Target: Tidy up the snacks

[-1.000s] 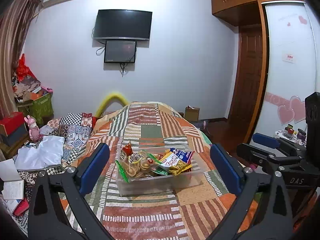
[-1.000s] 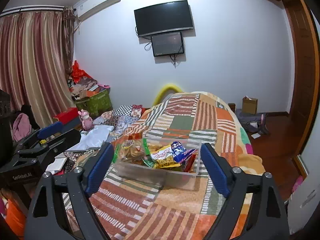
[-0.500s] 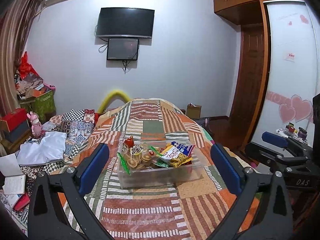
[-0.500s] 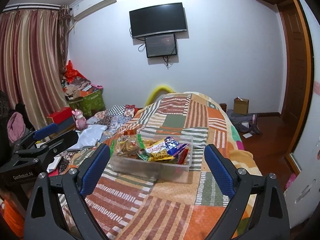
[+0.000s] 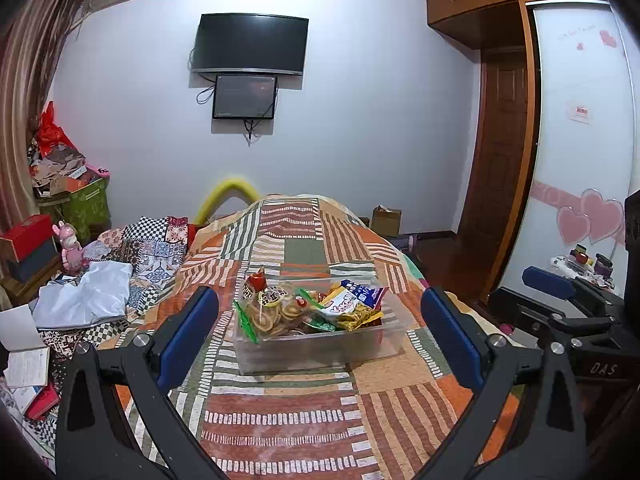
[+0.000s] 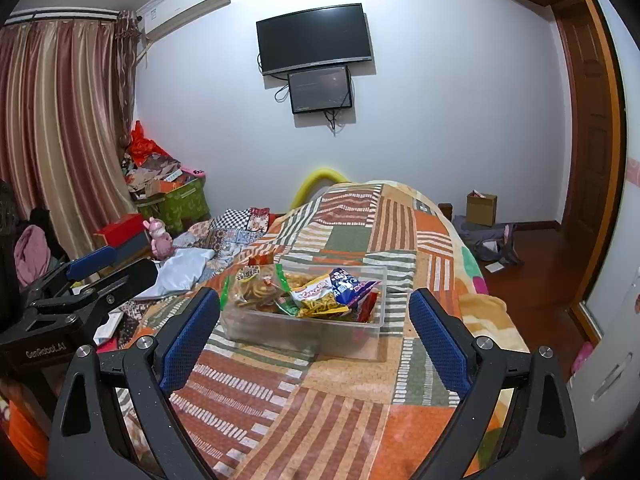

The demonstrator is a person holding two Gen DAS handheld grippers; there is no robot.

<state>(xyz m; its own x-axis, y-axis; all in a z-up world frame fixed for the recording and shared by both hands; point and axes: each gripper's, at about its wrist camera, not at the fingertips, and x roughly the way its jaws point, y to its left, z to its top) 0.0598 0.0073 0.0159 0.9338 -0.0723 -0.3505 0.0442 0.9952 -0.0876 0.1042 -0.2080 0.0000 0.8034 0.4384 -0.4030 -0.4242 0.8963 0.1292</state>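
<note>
A clear plastic bin [image 5: 312, 350] [image 6: 288, 330] sits on the patchwork bedspread, heaped with snack bags [image 5: 316, 306] [image 6: 308, 290]: a clear cookie pack, a yellow chip bag, a blue packet. My left gripper [image 5: 320, 336] hovers open on the near side of the bin, its blue pads wide apart and empty. My right gripper [image 6: 316, 332] is open and empty too, held back from the bin. Each gripper shows at the edge of the other's view: the right one [image 5: 560, 292], the left one [image 6: 100, 268].
The bed [image 5: 280, 420] fills the middle, with crumpled clothes [image 5: 88, 296] and patterned cloth on its left side. Boxes, a green bin [image 5: 86, 204] and a pink toy [image 5: 70, 246] crowd the left wall. A wooden door [image 5: 496, 148] and wardrobe stand on the right.
Both grippers have drawn back and tilted up a little, so the bin looks slightly farther away. Their jaws have stayed open, and the bin has not moved.
</note>
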